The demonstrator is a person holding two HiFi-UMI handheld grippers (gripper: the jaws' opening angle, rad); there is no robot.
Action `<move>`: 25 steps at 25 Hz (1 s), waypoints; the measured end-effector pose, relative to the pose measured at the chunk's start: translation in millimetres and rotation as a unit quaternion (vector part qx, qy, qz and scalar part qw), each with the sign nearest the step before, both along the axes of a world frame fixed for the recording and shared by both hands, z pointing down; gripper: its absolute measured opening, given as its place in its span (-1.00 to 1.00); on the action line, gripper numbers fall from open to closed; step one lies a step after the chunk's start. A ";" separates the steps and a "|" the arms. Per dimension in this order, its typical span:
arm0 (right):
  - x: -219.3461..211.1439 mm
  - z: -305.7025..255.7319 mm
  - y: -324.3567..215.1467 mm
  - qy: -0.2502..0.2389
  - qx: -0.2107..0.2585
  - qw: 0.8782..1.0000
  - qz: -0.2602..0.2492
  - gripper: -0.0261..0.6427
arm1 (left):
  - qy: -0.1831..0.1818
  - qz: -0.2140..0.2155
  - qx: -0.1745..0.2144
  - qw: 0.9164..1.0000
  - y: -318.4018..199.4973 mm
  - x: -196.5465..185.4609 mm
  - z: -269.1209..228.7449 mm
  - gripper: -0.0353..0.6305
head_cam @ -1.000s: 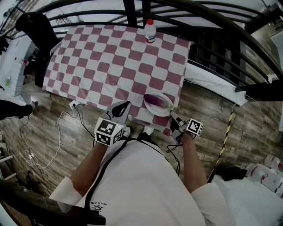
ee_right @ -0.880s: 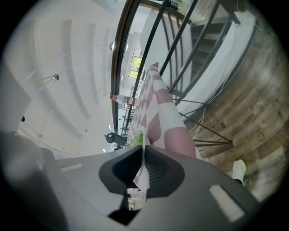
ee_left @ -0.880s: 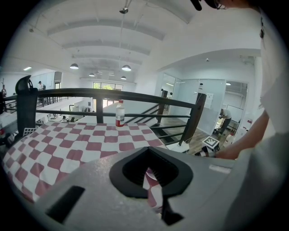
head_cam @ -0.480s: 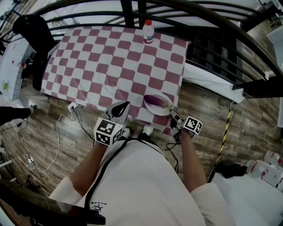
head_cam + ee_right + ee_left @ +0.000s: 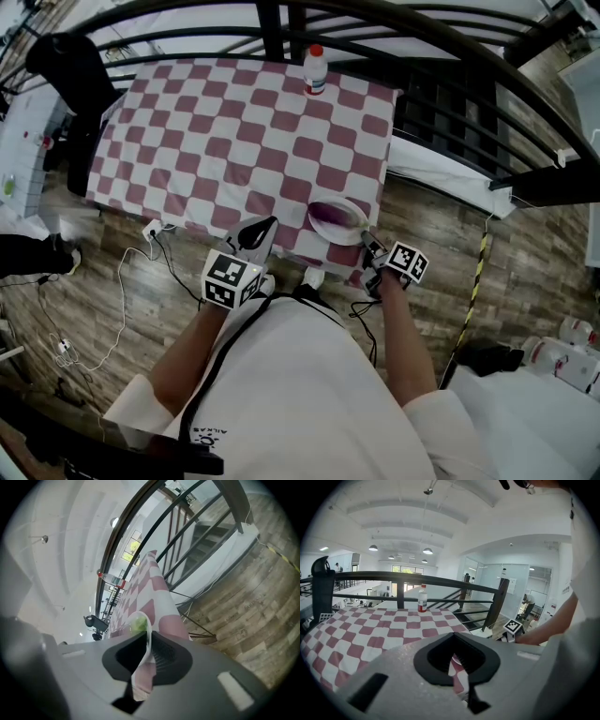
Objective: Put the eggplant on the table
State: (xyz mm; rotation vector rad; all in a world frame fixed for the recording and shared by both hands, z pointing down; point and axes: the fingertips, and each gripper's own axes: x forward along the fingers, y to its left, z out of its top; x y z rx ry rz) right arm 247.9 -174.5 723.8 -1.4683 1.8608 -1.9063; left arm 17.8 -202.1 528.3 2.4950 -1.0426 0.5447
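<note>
A purple eggplant [image 5: 327, 214] lies in a white plate [image 5: 349, 231] at the near right edge of the checkered table [image 5: 234, 131]. My right gripper [image 5: 368, 249] is shut on the plate's near rim. In the right gripper view the thin plate rim [image 5: 148, 637] runs between the jaws, with the eggplant's green end [image 5: 137, 624] showing in the dish. My left gripper [image 5: 262, 228] hovers at the table's near edge, left of the plate, its fingers drawn together to a point on nothing. From the left gripper view the right gripper's marker cube [image 5: 513, 626] shows at right.
A bottle with a red cap [image 5: 316, 67] [image 5: 422, 598] stands at the table's far edge. Dark metal railings [image 5: 441, 56] curve round the far and right sides. Cables and a plug strip [image 5: 150, 230] lie on the wooden floor at near left.
The plate and my right gripper have shifted very slightly to the right and up along the table edge. The left gripper has stayed put.
</note>
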 end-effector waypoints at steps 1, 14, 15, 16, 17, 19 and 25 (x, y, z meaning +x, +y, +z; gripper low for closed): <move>0.4 0.8 -0.2 0.004 -0.002 1.000 0.002 -0.80 | 0.000 0.001 0.001 1.000 0.2 -0.1 -0.5 -0.89; 0.5 1.8 0.0 0.069 -0.016 0.997 0.014 -0.76 | 0.003 0.003 0.008 1.000 7.3 -9.9 -6.2 -0.89; 0.5 1.3 0.4 0.072 -0.013 0.997 0.016 -0.75 | 0.003 0.003 0.009 1.000 8.8 -10.8 -6.3 -0.89; 0.4 0.9 0.9 0.074 -0.009 0.997 0.018 -0.75 | 0.003 0.003 0.009 1.000 10.3 -11.7 -6.3 -0.89; 0.0 0.4 1.3 0.074 -0.007 0.997 0.020 -0.74 | 0.003 0.003 0.009 1.000 11.7 -12.7 -6.3 -0.89; -2.2 -0.6 2.4 0.074 -0.004 0.997 0.020 -0.66 | 0.003 0.004 0.010 1.000 13.9 -14.4 -6.5 -0.89; -1.3 -7.9 12.1 0.082 0.013 0.996 0.039 -0.64 | 0.004 0.007 0.015 1.000 23.7 -19.1 -10.0 -0.89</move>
